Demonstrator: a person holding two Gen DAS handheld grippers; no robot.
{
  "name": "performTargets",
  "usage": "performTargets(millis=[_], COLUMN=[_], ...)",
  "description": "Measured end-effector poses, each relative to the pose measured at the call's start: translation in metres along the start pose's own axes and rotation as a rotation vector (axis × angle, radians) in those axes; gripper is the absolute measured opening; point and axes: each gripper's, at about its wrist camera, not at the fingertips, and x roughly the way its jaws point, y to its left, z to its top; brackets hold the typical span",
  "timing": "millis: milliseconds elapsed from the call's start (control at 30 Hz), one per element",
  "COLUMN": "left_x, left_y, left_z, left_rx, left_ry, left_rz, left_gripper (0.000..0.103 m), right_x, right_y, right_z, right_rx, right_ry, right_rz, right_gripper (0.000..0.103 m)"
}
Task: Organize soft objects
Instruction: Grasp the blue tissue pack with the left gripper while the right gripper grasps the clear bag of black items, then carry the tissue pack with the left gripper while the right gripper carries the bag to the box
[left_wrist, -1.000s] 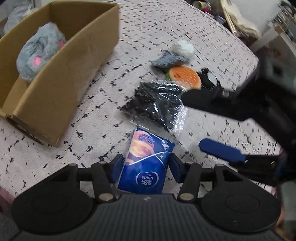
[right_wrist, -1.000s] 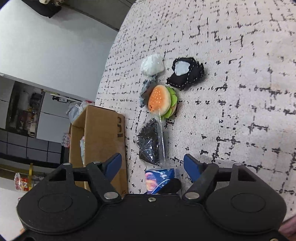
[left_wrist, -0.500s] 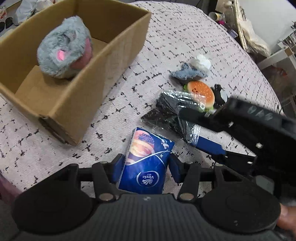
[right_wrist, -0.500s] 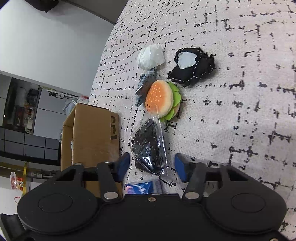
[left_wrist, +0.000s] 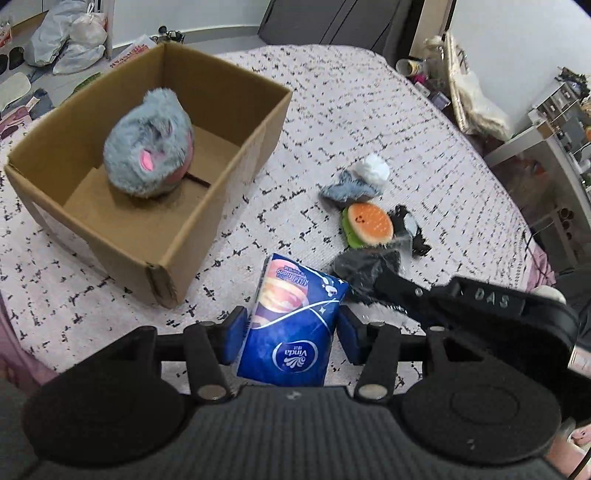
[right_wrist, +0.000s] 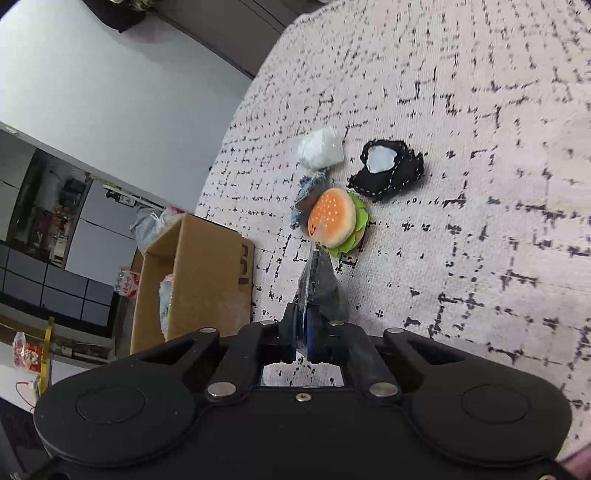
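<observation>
The left gripper (left_wrist: 291, 332) clamps its blue pads against both sides of a blue tissue pack (left_wrist: 291, 325), lifted above the tablecloth (left_wrist: 332, 122). The right gripper (right_wrist: 303, 328) is pinched nearly closed on the edge of a clear plastic bag of dark pieces (right_wrist: 319, 280), just beside the tissue pack. Beyond the bag lie a plush burger (left_wrist: 367, 223), touching it, then a black pouch (right_wrist: 388, 171), a grey fabric piece (left_wrist: 347, 190) and a white fluffy ball (left_wrist: 371, 171), clustered toward the tabletop's far right edge. A cardboard box (left_wrist: 236, 158) near the left edge holds a grey plush toy (left_wrist: 149, 153).
</observation>
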Motion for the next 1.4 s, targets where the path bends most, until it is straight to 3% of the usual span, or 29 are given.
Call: performTargets(millis=[600, 1400], left_x=[-0.045, -0.083], left_y=[0.014, 0.052], left_z=[0.008, 0.058], left_rx=[-0.025, -0.047], left_ry=[-0.066, -0.151], left_rz=[-0.08, -0.121], left_gripper=[0.052, 0.052], right_x=[-0.052, -0.052], right_y=[0.041, 0.127], right_z=[-0.015, -0.014], right_rx=[-0.078, -0.128], right_ry=[-0.118, -0.169], right_rz=[-0.024, 0.037], right_gripper=[0.005, 0.005])
